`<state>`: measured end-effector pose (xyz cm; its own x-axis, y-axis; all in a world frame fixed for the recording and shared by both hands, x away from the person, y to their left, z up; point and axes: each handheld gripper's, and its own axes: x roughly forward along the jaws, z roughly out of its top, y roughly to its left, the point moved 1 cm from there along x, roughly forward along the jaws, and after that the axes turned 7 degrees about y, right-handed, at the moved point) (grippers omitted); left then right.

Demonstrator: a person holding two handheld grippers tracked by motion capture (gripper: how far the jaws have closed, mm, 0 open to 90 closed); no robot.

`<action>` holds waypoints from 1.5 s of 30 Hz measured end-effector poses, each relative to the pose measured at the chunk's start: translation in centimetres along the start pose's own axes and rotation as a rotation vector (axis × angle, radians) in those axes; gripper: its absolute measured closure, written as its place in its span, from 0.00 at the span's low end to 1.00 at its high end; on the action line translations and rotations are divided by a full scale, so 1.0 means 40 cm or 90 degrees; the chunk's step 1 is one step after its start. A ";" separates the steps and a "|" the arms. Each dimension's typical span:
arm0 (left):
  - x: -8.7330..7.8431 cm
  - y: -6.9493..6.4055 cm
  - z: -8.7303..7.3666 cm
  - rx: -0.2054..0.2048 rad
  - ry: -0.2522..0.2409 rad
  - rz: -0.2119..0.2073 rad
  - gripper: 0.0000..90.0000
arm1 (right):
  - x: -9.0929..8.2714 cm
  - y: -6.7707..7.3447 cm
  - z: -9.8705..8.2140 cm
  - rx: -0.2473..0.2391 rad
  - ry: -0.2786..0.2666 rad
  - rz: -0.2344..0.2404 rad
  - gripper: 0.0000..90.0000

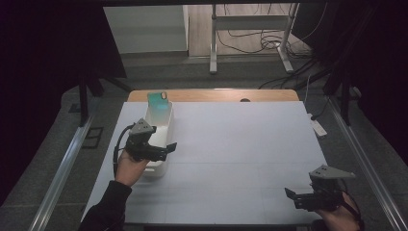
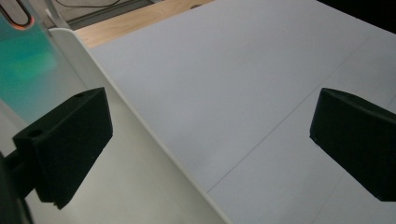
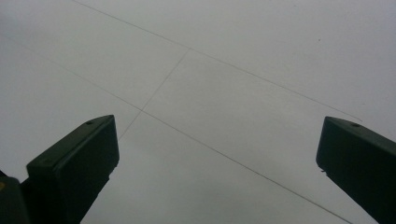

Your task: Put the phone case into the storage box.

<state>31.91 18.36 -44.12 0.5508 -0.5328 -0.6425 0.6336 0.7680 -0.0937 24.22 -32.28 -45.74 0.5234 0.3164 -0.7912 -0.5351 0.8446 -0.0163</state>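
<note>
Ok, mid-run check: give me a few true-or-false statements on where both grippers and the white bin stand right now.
1. The left gripper is at the white bin, its jaws wide apart. True; in the left gripper view the bin's rim runs between them.
2. The right gripper grips a teal item. False: its jaws are open over the bare white table top and hold nothing.
3. A teal item stands at the bin's far end. True.
4. The bin sits on the table's right half. False: it is near the left edge.
5. The two grippers touch. False: they are far apart, at opposite sides of the table.
</note>
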 end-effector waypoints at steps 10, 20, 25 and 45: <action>-0.028 -0.014 -0.025 -0.004 -0.005 -0.003 0.00 | 0.000 0.000 0.000 0.001 0.000 0.000 0.00; -0.052 -0.030 -0.052 -0.009 -0.001 -0.009 0.00 | 0.000 0.001 0.000 0.000 0.001 0.000 0.00; -0.062 -0.040 -0.066 -0.006 0.004 -0.010 0.00 | 0.000 0.001 0.000 -0.001 0.002 -0.001 0.00; -0.119 -0.051 -0.126 -0.029 -0.008 0.012 0.00 | 0.000 0.002 -0.001 -0.002 0.000 -0.004 0.00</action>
<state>25.28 21.11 -44.71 0.5694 -0.5222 -0.6349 0.5980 0.7931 -0.1159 24.15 -32.22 -45.77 0.5264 0.3108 -0.7914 -0.5342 0.8450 -0.0235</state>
